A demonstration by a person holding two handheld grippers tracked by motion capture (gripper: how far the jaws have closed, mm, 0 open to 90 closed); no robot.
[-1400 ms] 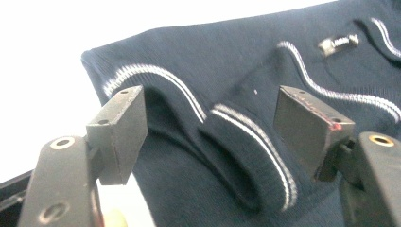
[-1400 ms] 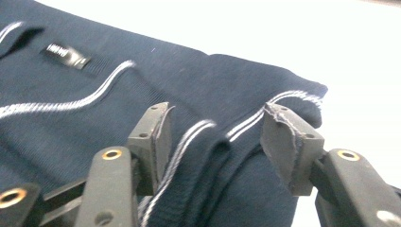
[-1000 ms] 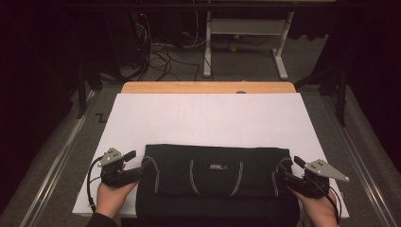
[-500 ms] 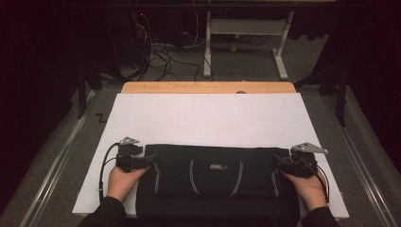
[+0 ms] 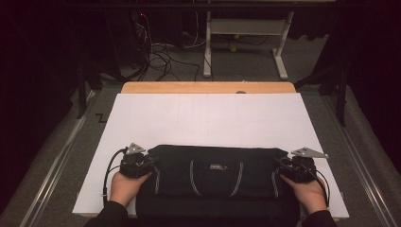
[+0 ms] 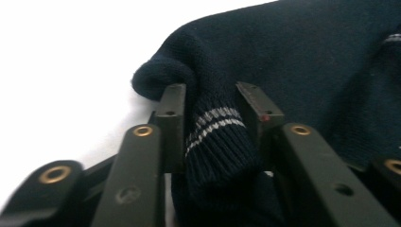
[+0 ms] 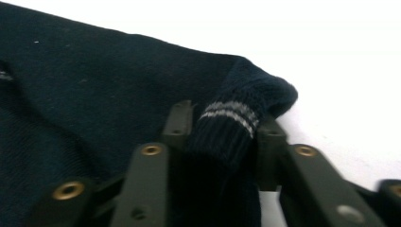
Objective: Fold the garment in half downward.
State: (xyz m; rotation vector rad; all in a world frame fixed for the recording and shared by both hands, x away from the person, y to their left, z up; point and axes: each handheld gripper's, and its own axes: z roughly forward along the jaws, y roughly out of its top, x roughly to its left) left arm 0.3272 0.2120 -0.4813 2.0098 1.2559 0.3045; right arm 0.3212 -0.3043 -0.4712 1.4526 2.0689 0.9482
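Folded dark sweater (image 5: 215, 177) lying at near edge of desk (image 5: 208, 118). Left hand-held gripper (image 6: 210, 101) just closed onto striped cuff (image 6: 215, 125); right hand-held gripper (image 7: 222, 118) likewise clamped on other cuff (image 7: 231, 116). Best lifted evenly, both ends together, keeping fabric taut without dragging.

Beyond the folded dark sweater (image 5: 215, 182), the white sheet (image 5: 208, 118) lies bare up to the wooden table edge (image 5: 208, 87); I could pass there freely. To the sweater's left, a bare white strip runs outside my left gripper (image 5: 150, 165); to its right, a narrower strip outside my right gripper (image 5: 280, 166). The sweater spans the whole gap between my two grippers. Its ribbed cuffs (image 6: 215, 137) (image 7: 227, 127) fill the space between my jaws on both sides.
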